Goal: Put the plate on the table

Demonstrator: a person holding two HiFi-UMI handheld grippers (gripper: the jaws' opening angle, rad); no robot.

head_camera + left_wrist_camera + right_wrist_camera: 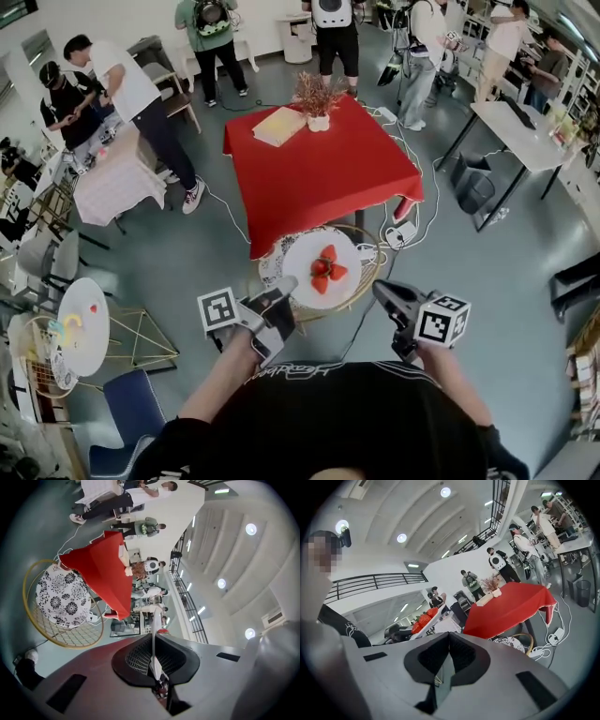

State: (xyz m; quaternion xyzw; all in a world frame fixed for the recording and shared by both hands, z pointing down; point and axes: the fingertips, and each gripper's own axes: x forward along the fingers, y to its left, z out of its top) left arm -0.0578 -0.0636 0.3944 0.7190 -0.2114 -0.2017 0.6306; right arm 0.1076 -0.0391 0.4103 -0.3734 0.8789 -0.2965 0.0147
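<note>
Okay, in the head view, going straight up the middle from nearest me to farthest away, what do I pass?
plate of strawberries, gripped at its edge by the left tongs → red-covered table → pot of dried flowers → person with a white backpack

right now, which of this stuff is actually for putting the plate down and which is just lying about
In the job:
- plate of strawberries, pinched at its rim by the left claw
- red-clothed table

Just lying about:
- potted dried flowers and flat tan box on that table
- gold wire basket
- power strip on the floor
</note>
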